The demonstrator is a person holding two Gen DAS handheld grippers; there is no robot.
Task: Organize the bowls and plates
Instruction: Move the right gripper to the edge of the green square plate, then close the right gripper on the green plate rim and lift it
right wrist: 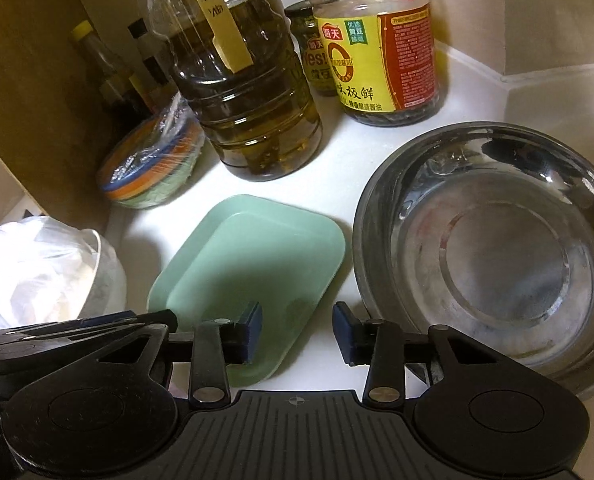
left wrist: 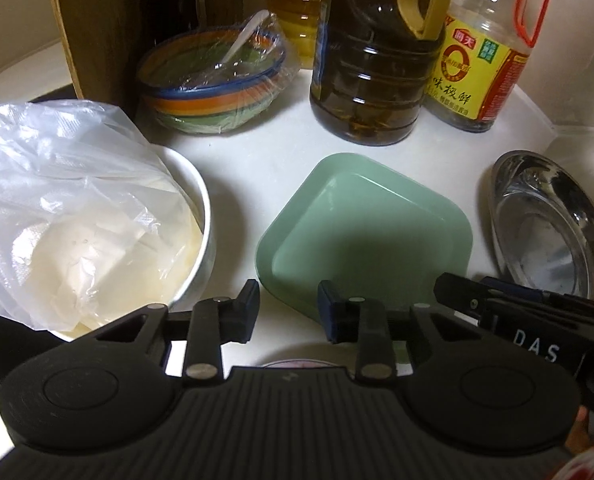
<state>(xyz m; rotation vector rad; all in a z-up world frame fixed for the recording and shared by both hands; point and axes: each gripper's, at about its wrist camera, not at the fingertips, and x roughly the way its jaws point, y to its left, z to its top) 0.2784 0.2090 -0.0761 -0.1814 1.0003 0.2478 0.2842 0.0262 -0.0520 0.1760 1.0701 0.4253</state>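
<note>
Plainly, materials: the green square plate [left wrist: 361, 232] was matte and smooth, with rounded corners and a shallow raised rim; the steel bowl [right wrist: 493, 248] was round, shiny and scuffed.
Counter: white and glossy counter [left wrist: 249, 168], carrying all the dishes and bottles.
Neighbours: a white bowl [left wrist: 201, 216] filled with a crinkled clear plastic bag; a striped bowl [left wrist: 213, 80] under cling film; a ribbed oil jug [left wrist: 373, 64]; a soy sauce bottle [left wrist: 481, 64].
Plate's place: flat on the counter, between the white bowl and the steel bowl, empty and clean.
Left tool [left wrist: 288, 312]: jaws narrow, straddling the plate's near corner, nothing pinched.
Right tool [right wrist: 297, 332]: jaws part open over the plate's right edge, nothing gripped.
View difference: only the right view showed the steel bowl's whole inside and a small jar [right wrist: 309, 48] behind the bottles.
</note>
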